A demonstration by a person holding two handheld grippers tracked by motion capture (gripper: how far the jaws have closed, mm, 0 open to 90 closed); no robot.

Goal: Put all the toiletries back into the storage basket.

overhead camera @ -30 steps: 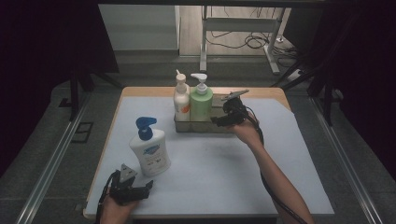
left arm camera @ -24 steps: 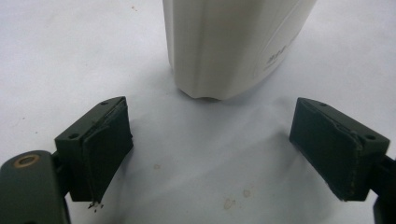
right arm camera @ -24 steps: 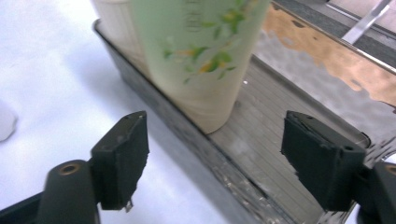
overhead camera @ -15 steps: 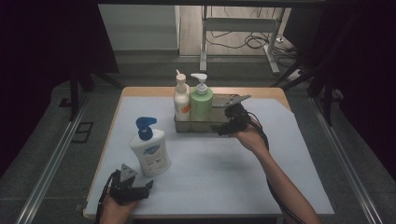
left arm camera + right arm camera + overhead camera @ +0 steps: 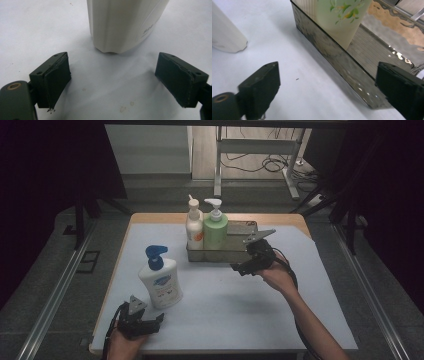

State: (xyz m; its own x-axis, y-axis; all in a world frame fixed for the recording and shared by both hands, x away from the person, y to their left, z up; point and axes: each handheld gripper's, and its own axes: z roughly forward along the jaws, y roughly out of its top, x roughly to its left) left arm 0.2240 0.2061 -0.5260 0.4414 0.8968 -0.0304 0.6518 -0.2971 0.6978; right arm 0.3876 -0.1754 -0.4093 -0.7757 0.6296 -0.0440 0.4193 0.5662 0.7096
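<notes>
1. Since the earlier frame, the right gripper (image 5: 248, 266) has drawn back from the metal tray (image 5: 220, 254) toward the person, and its jaws have just been opening, with nothing between them.
2. Labels: the white pump bottle (image 5: 160, 281) with a blue pump carries a blue oval logo, too small to read. The green pump bottle (image 5: 215, 229) shows a printed flower pattern in the right gripper view. The slim white bottle (image 5: 194, 227) has an orange mark, unreadable.
3. Right gripper: jaws wide apart and empty, hovering just in front of the tray's near wall.
4. Left gripper (image 5: 146, 325): jaws wide apart and empty, low over the table, aimed at the base of the white pump bottle, near it but not touching.
5. The green and slim white bottles stand upright at the tray's left end; the white pump bottle stands on the mat, well apart from the tray.
6. A pale mat (image 5: 225, 310) covers a wooden table (image 5: 155, 217); the room around is dark, with cables on the floor behind.
</notes>
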